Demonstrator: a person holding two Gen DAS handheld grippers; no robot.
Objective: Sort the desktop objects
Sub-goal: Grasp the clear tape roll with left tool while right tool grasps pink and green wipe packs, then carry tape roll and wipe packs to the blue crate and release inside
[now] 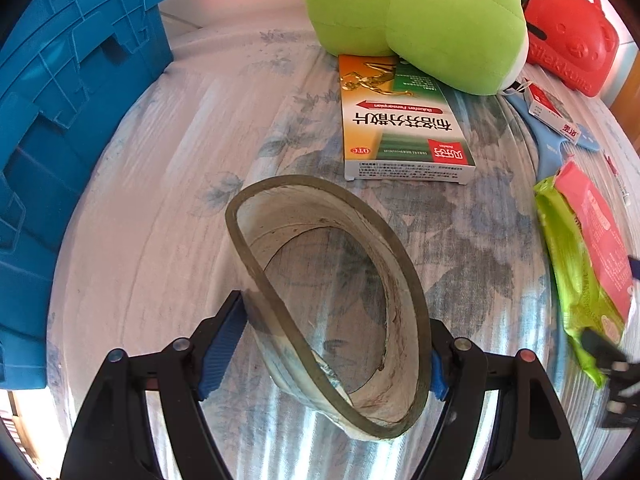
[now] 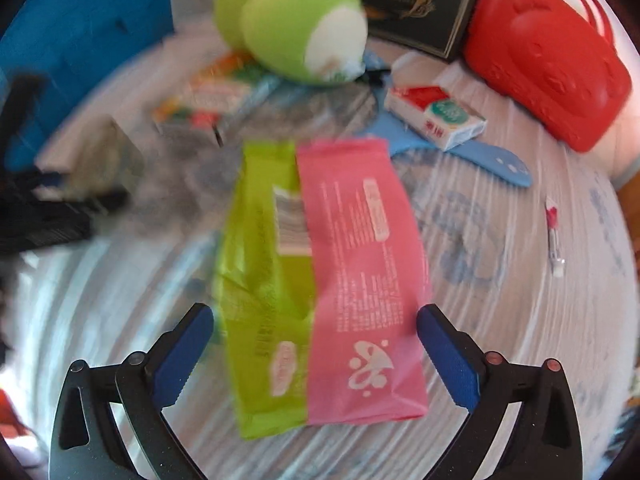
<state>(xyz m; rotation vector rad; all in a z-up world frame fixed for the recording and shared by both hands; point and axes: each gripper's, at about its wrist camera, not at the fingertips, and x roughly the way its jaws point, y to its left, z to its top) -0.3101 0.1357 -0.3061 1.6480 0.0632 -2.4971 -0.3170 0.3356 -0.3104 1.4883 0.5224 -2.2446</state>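
Left wrist view: the left gripper [image 1: 336, 344] is clamping a roll of clear tape [image 1: 328, 300] at the lower centre of the frame, its blue pads [image 1: 222, 348] pressing on opposite sides of the ring, which is standing tilted above the floral tablecloth [image 1: 160, 200]. A blue crate [image 1: 68, 120] is filling the left edge. A medicine box [image 1: 400, 120] is lying flat at the upper centre, its far end tucked under a green plush toy [image 1: 432, 24]. A red case [image 1: 568, 28] is sitting at the upper right, with a small red-and-white box [image 1: 550, 110] resting on a blue flat piece [image 1: 552, 152] below it. A green-and-pink packet [image 1: 580, 256] is lying along the right edge.

Right wrist view, blurred: the right gripper [image 2: 316, 356] is standing wide open at the lower centre, its blue pads [image 2: 180, 360] on either side of the packet [image 2: 324, 292] and not touching it. The packet is lying flat on the cloth [image 2: 520, 320], green half to the left, pink half to the right. Beyond it, the plush toy [image 2: 296, 20] is at the top centre, a dark framed box [image 2: 420, 4] beside it, the red case [image 2: 548, 56] at the upper right, and the small box [image 2: 436, 114] on the blue piece [image 2: 500, 160]. A small red-and-white tube [image 2: 554, 232] is lying apart at the right edge.
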